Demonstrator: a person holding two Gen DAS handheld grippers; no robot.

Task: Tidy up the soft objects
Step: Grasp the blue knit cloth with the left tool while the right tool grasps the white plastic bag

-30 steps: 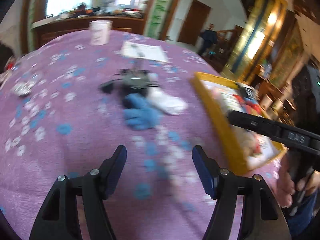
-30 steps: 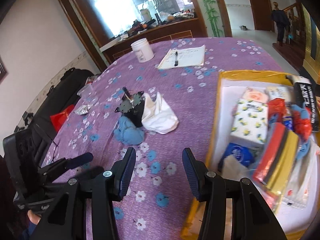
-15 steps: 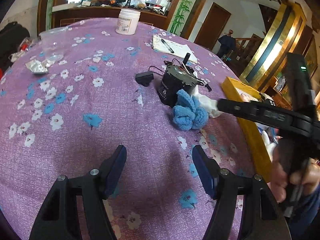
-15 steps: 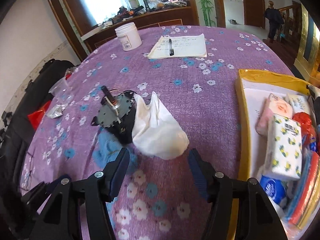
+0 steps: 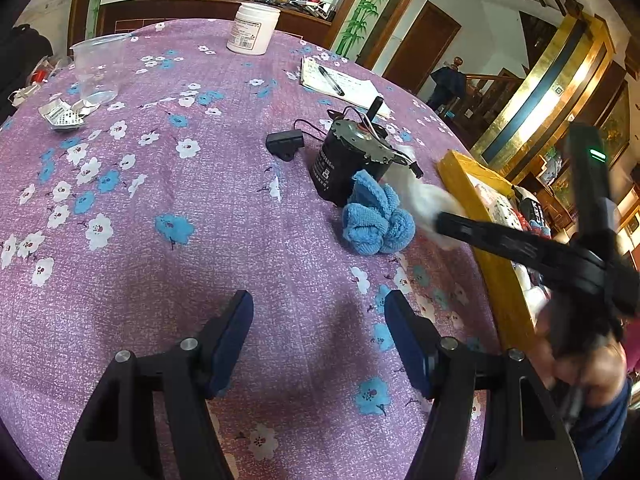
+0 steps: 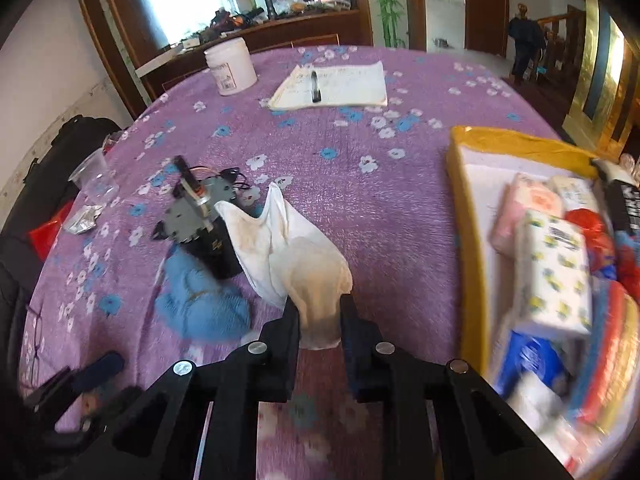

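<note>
My tabletop (image 6: 400,184) is round, draped in purple floral cloth, with bare room at 12 o'clock of my left tongs (image 5: 320,336), which stand apart over nothing. The yellow-rimmed tray (image 6: 466,216) of packets sits at 3 o'clock. A black cylindrical motor (image 6: 200,224) stands at 10. My right tongs (image 6: 320,320) have just closed and are clamped on the near end of the limp white sock (image 6: 296,256), whose long axis runs toward 11. The fuzzy blue cloth (image 6: 200,304) lies bunched, touching the motor.
</note>
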